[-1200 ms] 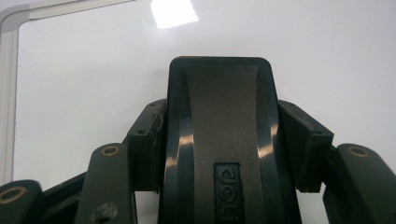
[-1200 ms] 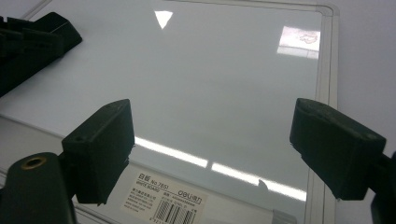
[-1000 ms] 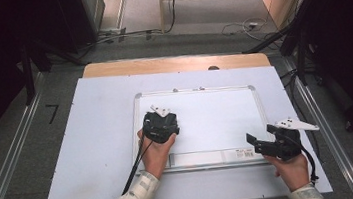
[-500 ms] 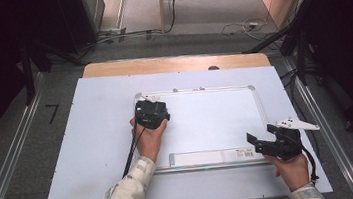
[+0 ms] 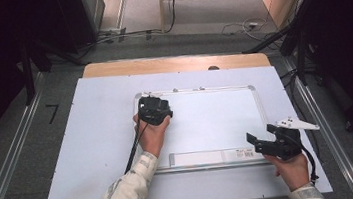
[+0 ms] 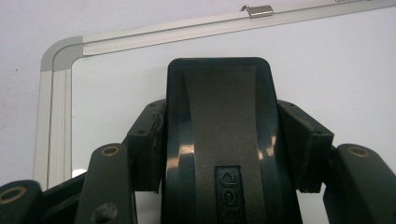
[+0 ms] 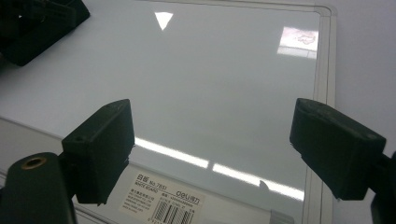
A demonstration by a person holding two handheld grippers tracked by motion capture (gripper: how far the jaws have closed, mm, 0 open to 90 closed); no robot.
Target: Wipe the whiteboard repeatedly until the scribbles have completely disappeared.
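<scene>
A white-surfaced whiteboard (image 5: 217,120) with a silver frame lies flat on the table. My left gripper (image 5: 151,108) is over the board's far left corner, shut on a black board eraser (image 6: 219,140) with a "deli" mark; both jaws press the eraser's sides. The frame's corner (image 6: 58,51) lies just beyond the eraser. My right gripper (image 5: 261,136) hovers at the board's near right corner, open, with nothing between its jaws; under that gripper (image 7: 210,144) lies the glossy board (image 7: 219,84). The left gripper (image 7: 32,23) appears at that view's top left.
The board rests on a large white sheet (image 5: 98,138) over a wooden tabletop (image 5: 175,63). A tray strip with a barcode label (image 5: 211,157) runs along the board's near edge. Metal rails (image 5: 10,163) flank the table; cables (image 5: 246,23) lie on the floor behind.
My left gripper has carried the eraser away from the person, from mid-left of the board up to its far left corner. The right gripper has stayed in place, open.
</scene>
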